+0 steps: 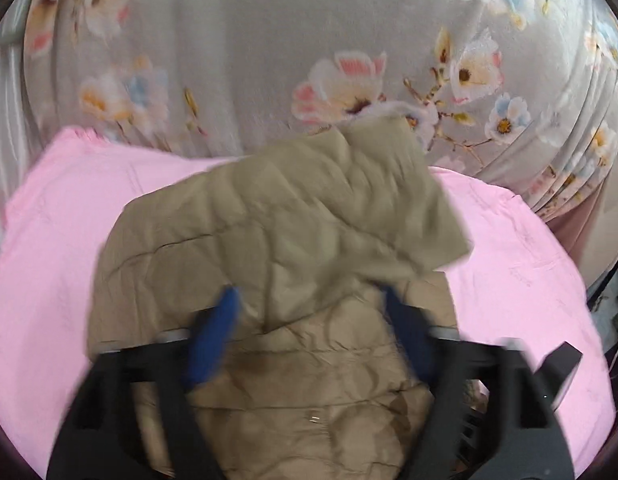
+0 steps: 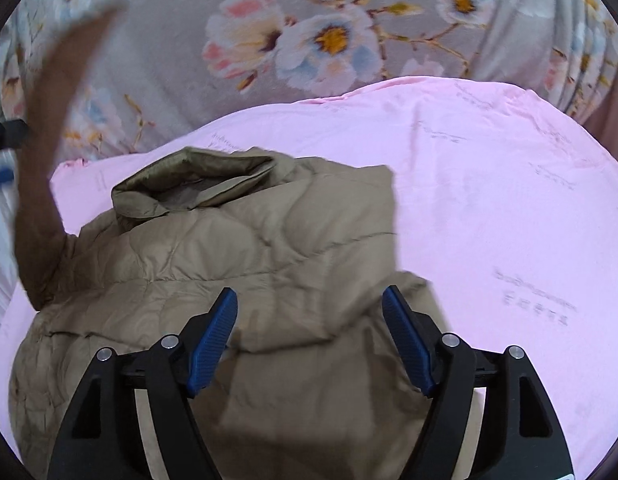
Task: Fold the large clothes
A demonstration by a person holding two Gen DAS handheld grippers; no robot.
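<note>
A khaki quilted jacket (image 1: 269, 248) lies on a pink sheet (image 1: 49, 240). In the left wrist view a blurred sleeve panel (image 1: 369, 192) stretches over the jacket body, just beyond my left gripper (image 1: 307, 296). That gripper is open, with nothing pressed between its blue pads (image 1: 217, 332). In the right wrist view the jacket (image 2: 249, 248) shows its collar (image 2: 197, 184) at the far side. A blurred brown sleeve (image 2: 57, 128) rises in the air at the left. My right gripper (image 2: 309, 292) hovers open over a jacket fold, its pads (image 2: 213, 336) apart from the cloth.
The pink sheet (image 2: 489, 208) lies over a grey bedcover with flowers (image 2: 309, 36), which runs behind it and drops off at the right (image 1: 581, 140). Something dark with a blue part (image 2: 3, 174) shows at the left edge of the right wrist view.
</note>
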